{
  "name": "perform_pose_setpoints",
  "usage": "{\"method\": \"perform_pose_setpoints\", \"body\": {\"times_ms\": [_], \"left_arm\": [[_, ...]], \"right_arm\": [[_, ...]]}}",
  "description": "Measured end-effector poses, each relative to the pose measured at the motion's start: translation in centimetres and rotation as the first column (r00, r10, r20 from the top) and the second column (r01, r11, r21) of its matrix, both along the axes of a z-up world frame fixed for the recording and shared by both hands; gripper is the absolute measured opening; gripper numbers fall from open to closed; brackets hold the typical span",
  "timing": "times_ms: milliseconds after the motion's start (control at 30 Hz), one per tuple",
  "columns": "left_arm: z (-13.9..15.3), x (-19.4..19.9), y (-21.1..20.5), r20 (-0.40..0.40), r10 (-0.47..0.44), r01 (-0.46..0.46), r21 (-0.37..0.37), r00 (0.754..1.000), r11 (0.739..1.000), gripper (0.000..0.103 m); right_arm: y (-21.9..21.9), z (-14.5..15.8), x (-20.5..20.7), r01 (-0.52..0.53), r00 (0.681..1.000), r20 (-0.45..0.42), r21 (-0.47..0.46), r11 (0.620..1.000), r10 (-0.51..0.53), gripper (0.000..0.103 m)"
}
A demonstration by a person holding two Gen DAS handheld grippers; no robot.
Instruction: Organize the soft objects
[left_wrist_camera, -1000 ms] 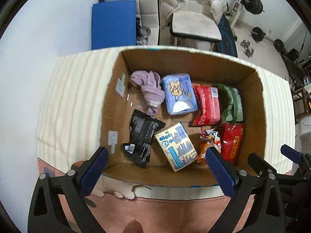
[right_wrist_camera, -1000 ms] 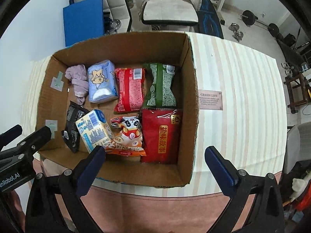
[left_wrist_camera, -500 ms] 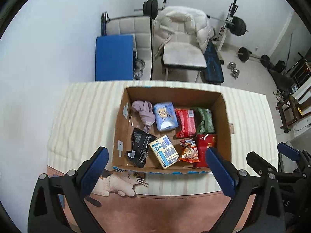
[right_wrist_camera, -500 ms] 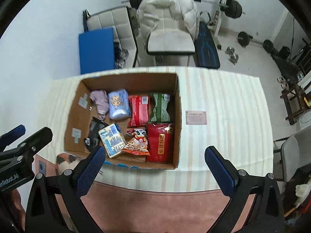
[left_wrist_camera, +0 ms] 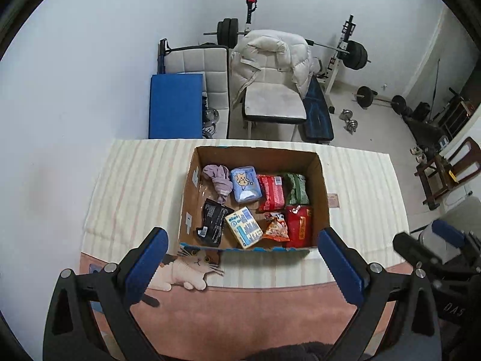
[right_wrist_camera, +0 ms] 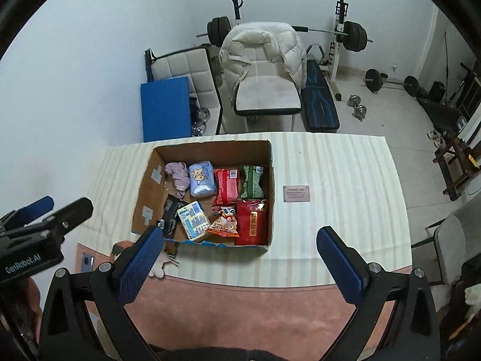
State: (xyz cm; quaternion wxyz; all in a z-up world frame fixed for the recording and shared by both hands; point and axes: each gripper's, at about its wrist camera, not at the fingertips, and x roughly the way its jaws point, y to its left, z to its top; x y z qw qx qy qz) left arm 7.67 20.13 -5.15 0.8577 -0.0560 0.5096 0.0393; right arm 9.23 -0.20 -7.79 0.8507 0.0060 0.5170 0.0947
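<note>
An open cardboard box (left_wrist_camera: 188,201) (right_wrist_camera: 272,198) stands on a striped tablecloth. Inside lie a lilac cloth (left_wrist_camera: 219,178) (right_wrist_camera: 178,174), a blue tissue pack (left_wrist_camera: 245,183) (right_wrist_camera: 202,179), a red pack (left_wrist_camera: 272,192), a green pack (left_wrist_camera: 296,185), a black pouch (left_wrist_camera: 212,221), a yellow-blue pack (left_wrist_camera: 244,231), an orange snack bag (left_wrist_camera: 276,227) and a large red bag (left_wrist_camera: 299,225). My left gripper (left_wrist_camera: 243,266) is open and empty, well back from the box's near edge. My right gripper (right_wrist_camera: 240,264) is open and empty, also pulled back.
The table (left_wrist_camera: 135,180) has a pink front strip with a cat print (left_wrist_camera: 186,267). A small plaque (right_wrist_camera: 296,193) lies right of the box. Behind the table stand a chair with a white jacket (left_wrist_camera: 270,69), a blue mat (left_wrist_camera: 176,105) and weight gear (left_wrist_camera: 354,57).
Both grippers have drawn back and up from the box; it now looks much smaller and the room behind shows. Both stayed open and empty. The box contents have not moved.
</note>
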Motion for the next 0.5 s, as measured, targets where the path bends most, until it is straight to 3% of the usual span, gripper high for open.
{"method": "perform_pose_setpoints", "body": {"times_ms": [500], "left_arm": [[3.6,-4.1,-1.0,0.025,0.008,-0.008,-0.010,1.000,1.000,0.102]], "right_arm": [[-1.7,5.3,-5.0,-0.013,0.997,0.076,-0.044,0.999,0.016,0.103]]}}
